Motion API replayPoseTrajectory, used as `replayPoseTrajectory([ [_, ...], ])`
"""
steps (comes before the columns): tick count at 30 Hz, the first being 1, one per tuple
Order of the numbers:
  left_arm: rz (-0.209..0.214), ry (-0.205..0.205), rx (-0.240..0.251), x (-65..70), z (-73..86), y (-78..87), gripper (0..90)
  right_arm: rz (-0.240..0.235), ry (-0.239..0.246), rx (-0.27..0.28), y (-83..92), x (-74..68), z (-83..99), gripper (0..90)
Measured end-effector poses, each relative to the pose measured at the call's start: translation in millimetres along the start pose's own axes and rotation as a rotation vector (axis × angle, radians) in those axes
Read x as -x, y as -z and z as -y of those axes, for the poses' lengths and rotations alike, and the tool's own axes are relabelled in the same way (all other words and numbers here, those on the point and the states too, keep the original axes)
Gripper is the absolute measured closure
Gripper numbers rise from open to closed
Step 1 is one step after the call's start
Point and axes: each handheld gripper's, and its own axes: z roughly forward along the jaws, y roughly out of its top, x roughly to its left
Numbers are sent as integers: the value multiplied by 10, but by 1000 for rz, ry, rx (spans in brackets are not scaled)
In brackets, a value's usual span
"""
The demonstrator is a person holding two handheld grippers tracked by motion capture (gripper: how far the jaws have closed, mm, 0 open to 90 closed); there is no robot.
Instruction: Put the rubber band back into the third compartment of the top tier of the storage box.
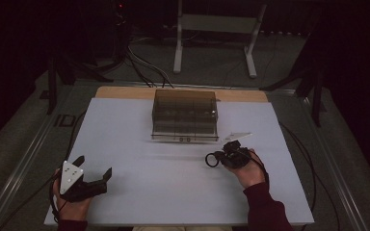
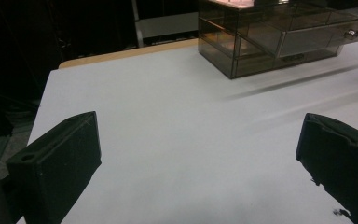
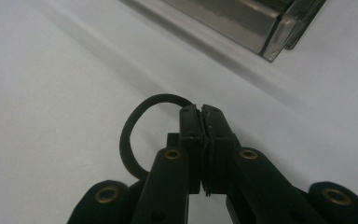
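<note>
Left tongs [image 1: 95, 171]: matte black body, two thick wedge-shaped jaws, each with a small round hole near its base; grey three-cornered plate on top with dark dots; black cable trailing toward 7 o'clock. Right tongs [image 1: 220, 157]: black, slim linked arms with brass-coloured rivets, flat grey plate at 1 o'clock. Wearer: dark red long sleeves [image 1: 266, 207].

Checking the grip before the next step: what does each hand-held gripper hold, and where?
The right hand-held gripper pinches a black ring at its rim. The left hand-held gripper is open, holding nothing.
</note>
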Motion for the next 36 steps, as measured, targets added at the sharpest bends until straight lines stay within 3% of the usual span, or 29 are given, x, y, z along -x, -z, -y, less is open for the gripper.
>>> replayPoseTrajectory([
  [36,-1,5,-4,-5,6,-7,7,19,12,60,223,-23,-249,892],
])
